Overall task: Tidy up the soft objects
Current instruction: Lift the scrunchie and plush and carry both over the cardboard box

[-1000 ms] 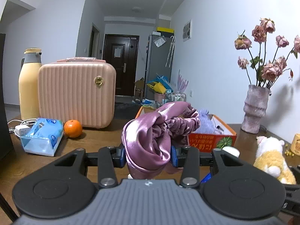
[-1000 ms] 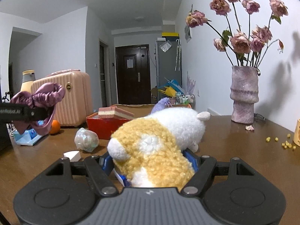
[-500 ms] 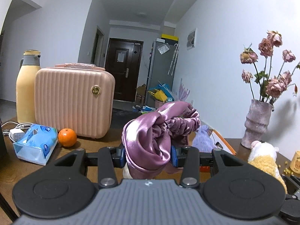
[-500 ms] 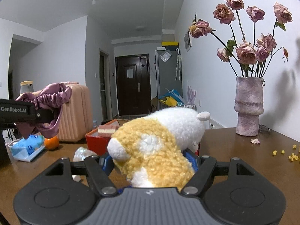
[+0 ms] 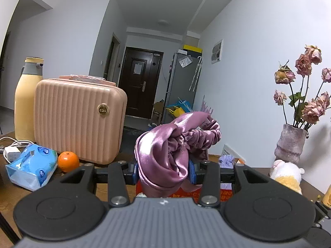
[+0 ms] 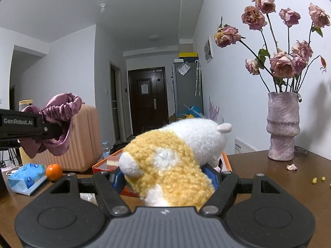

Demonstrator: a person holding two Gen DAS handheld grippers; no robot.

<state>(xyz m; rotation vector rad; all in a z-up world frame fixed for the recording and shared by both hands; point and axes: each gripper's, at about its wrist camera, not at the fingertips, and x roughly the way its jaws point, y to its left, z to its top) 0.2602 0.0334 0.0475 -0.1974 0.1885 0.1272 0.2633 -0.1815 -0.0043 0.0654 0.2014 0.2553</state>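
Observation:
My left gripper (image 5: 162, 170) is shut on a shiny purple satin cap (image 5: 165, 148) with a ruffled elastic edge, held up above the wooden table. From the right wrist view the same satin cap (image 6: 60, 111) hangs off the left gripper's dark finger (image 6: 31, 127) at the left. My right gripper (image 6: 165, 180) is shut on a yellow and white plush toy (image 6: 175, 159), lifted over an orange cardboard box (image 6: 103, 166). The plush toy (image 5: 286, 174) shows at the right of the left wrist view. The orange box (image 5: 223, 191) is mostly hidden behind the left gripper.
A pink ribbed case (image 5: 79, 119), a cream bottle (image 5: 28, 101), an orange (image 5: 68, 161), a blue tissue pack (image 5: 31, 169) and a white charger (image 5: 11, 153) stand at the table's left. A vase of dried roses (image 6: 282, 128) is at the right, with crumbs (image 6: 317, 179) nearby.
Both grippers have risen with their loads and drawn closer to the orange box, which now sits lower in both views. Both grips are unchanged.

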